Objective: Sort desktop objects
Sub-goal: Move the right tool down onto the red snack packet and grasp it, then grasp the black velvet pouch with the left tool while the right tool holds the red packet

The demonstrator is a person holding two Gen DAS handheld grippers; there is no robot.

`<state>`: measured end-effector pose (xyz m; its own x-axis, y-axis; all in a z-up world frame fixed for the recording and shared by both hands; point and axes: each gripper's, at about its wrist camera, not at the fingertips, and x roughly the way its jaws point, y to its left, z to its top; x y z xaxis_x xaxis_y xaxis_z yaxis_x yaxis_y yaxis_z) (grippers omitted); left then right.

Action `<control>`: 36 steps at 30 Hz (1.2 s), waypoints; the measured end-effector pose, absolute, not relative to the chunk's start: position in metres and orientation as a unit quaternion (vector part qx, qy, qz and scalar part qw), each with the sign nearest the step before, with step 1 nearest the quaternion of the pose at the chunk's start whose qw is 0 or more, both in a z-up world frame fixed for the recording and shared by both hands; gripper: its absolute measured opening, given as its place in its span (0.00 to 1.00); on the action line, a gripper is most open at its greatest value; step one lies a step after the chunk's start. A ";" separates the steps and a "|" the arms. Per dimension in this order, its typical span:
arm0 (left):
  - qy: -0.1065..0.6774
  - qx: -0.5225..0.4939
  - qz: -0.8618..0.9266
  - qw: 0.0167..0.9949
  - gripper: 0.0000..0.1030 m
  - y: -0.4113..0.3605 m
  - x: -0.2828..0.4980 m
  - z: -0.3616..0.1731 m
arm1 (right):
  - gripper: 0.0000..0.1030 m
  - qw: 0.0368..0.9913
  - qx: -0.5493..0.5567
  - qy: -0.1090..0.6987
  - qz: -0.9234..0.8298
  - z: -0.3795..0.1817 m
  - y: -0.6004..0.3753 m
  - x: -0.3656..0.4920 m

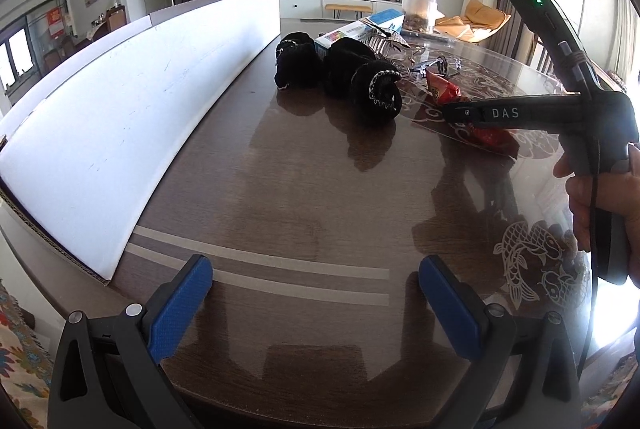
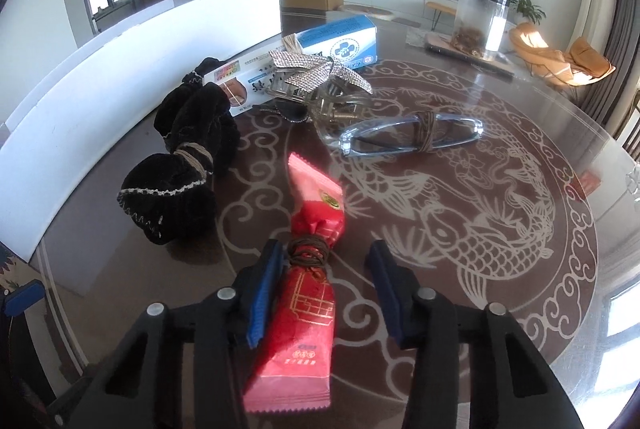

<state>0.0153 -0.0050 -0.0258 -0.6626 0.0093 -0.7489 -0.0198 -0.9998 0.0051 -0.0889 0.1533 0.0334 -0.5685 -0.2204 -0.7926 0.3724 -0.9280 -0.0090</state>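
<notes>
A red snack packet (image 2: 308, 269), pinched at its waist by a brown hair band, lies on the glass table top pointing away from me. My right gripper (image 2: 326, 249) straddles that waist. Its left pad touches the wrapper, while a gap shows at the right pad, so it stands open. In the left wrist view the same packet (image 1: 444, 87) lies under that gripper's black finger (image 1: 504, 113), which a hand (image 1: 600, 213) holds. My left gripper (image 1: 316, 293) hovers open over bare wood with nothing between its blue pads.
Black velvet scrunchies (image 2: 180, 165) tied in a bundle lie left of the packet. Behind are a blue-white box (image 2: 332, 45), a rhinestone bow clip (image 2: 316, 73) and clear glasses (image 2: 412, 135) bound with a band. A white board (image 2: 140, 69) walls the left side. A clear jar (image 2: 480, 21) stands far back.
</notes>
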 end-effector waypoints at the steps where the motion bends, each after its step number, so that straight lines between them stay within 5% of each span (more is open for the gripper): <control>1: 0.007 -0.411 0.912 0.008 1.00 -0.005 0.015 -0.026 | 0.31 0.166 0.433 0.088 -0.882 0.034 0.158 -0.088; 17: -0.026 -0.437 0.898 0.038 1.00 0.032 -0.083 0.024 | 0.32 0.148 0.426 0.063 -0.890 0.033 0.195 -0.065; 30: -0.030 -0.503 0.861 -0.060 0.99 0.037 -0.171 -0.018 | 0.32 0.157 0.426 0.044 -0.890 0.033 0.199 -0.066; 31: -0.027 -0.491 0.869 -0.060 0.94 0.034 -0.165 -0.014 | 0.32 0.156 0.426 0.045 -0.890 0.033 0.199 -0.066; 34: -0.008 -0.465 0.884 -0.037 0.57 0.030 -0.146 -0.005 | 0.32 0.152 0.426 0.057 -0.890 0.033 0.195 -0.065; 35: 0.002 -0.462 0.887 -0.028 0.38 0.029 -0.138 -0.002 | 0.32 0.150 0.426 0.062 -0.890 0.032 0.194 -0.065; 36: 0.015 -0.458 0.888 -0.025 0.34 0.027 -0.131 -0.001 | 0.32 0.148 0.425 0.066 -0.890 0.032 0.193 -0.064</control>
<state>-0.1307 0.0273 -0.0008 -0.5786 -0.0582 -0.8136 0.0309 -0.9983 0.0494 -0.0641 0.1929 0.0324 -0.5941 -0.2083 -0.7770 0.3197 -0.9475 0.0095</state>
